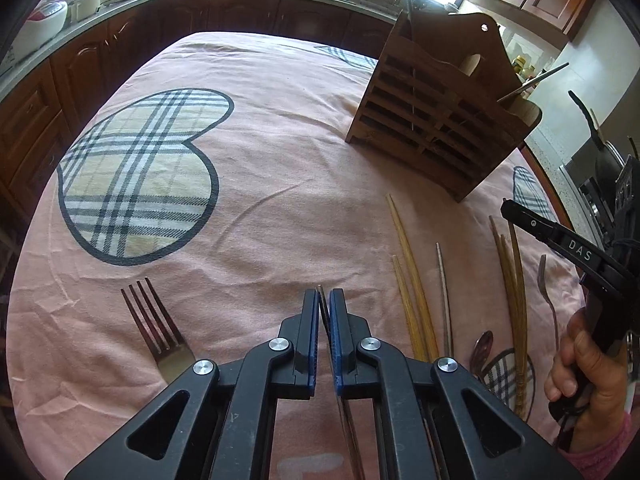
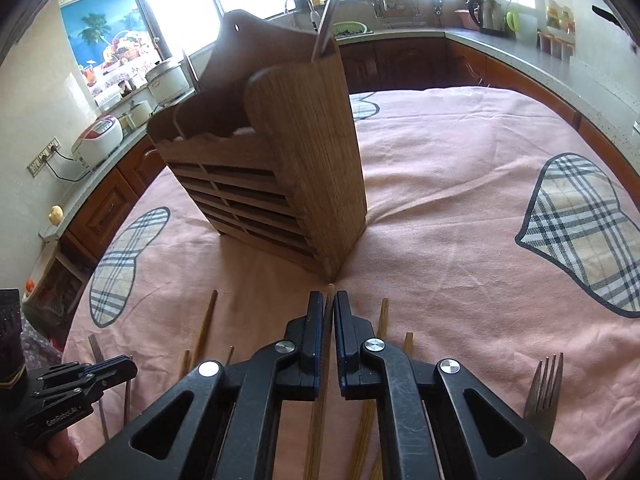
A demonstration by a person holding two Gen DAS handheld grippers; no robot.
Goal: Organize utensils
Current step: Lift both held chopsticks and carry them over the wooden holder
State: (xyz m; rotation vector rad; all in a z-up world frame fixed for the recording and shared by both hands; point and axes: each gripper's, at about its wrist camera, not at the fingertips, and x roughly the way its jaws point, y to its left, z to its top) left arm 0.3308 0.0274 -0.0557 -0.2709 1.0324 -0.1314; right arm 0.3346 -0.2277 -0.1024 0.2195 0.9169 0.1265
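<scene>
A wooden slatted utensil holder (image 1: 436, 116) stands on the pink tablecloth (image 1: 280, 208); it also shows in the right wrist view (image 2: 288, 176) with metal utensils standing in it. My left gripper (image 1: 324, 300) is shut on a thin metal chopstick (image 1: 322, 304). My right gripper (image 2: 329, 304) is shut on a wooden chopstick (image 2: 329, 300) just in front of the holder. It shows at the right edge of the left view (image 1: 520, 216). Bamboo chopsticks (image 1: 408, 264), a metal chopstick (image 1: 443, 288), spoons (image 1: 546, 292) and a fork (image 1: 156, 324) lie on the cloth.
Wooden kitchen cabinets and a counter (image 2: 500, 52) curve around the table, with rice cookers (image 2: 100, 136), a kettle (image 2: 486, 12) and a dish rack (image 2: 394, 0). Plaid heart patches (image 1: 136, 172) mark the cloth. A hand (image 1: 588, 364) holds the right gripper.
</scene>
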